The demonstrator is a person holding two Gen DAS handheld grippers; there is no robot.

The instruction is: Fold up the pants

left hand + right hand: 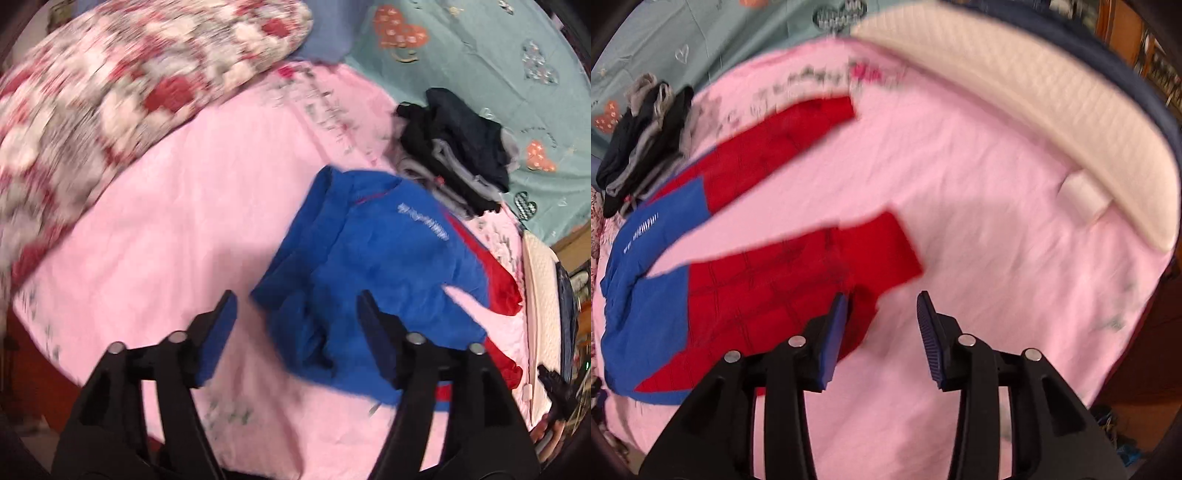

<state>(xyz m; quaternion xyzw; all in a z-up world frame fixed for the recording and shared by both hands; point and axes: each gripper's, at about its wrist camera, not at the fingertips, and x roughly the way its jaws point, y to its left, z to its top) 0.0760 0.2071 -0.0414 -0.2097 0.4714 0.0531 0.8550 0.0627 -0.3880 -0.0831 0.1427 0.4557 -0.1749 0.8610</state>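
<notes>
Tongs (882,306) beside pants (757,280) leg.

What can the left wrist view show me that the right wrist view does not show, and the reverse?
Only the left wrist view shows the floral quilt, the waist end of the blue and red pants and the left gripper, open and empty. Only the right wrist view shows both red leg ends lying apart, the white pillow and the right gripper, open, with its left finger over a leg. Both views share the pants, the pink sheet and the dark clothes pile.
</notes>
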